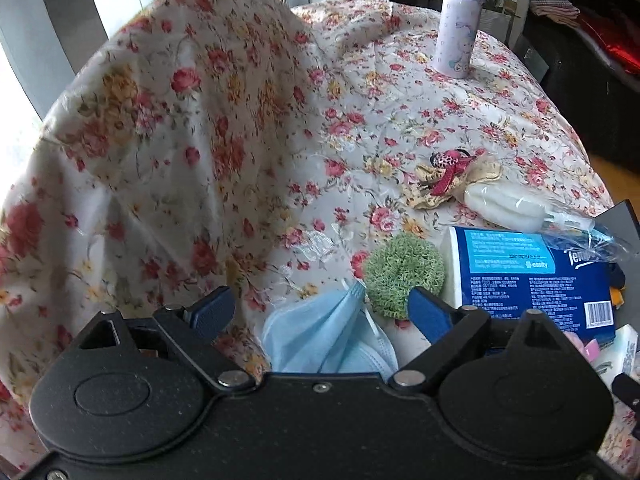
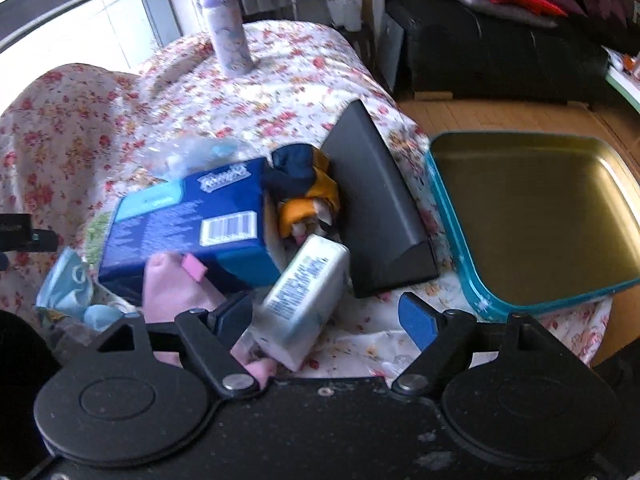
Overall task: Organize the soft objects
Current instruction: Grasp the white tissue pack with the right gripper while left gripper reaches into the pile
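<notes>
Two views show two pickups being set up on the floral-covered bench (image 1: 400,92). From the left wrist, your left hand-held gripper (image 1: 320,312) stands wide apart over the crumpled blue face mask (image 1: 324,344), which lies between the fingers with neither pad pressing on it; the green scrubber (image 1: 404,276) sits just beyond the right finger and the blue tissue pack (image 1: 532,276) beside that. Come down so both pads bracket the bunched middle of the mask, not a loose ear loop, and keep clear of the scrubber. From the right wrist, your right hand-held gripper (image 2: 328,320) is also apart, partly closed in, with the white pocket tissue pack (image 2: 300,300) leaning between its fingers, close to the left one; I cannot tell if that pad touches. Centre on the pack before you squeeze, clear of the pink cloth (image 2: 176,284). An empty teal-rimmed tin (image 2: 452,216), to the right, looks like the likely destination.
</notes>
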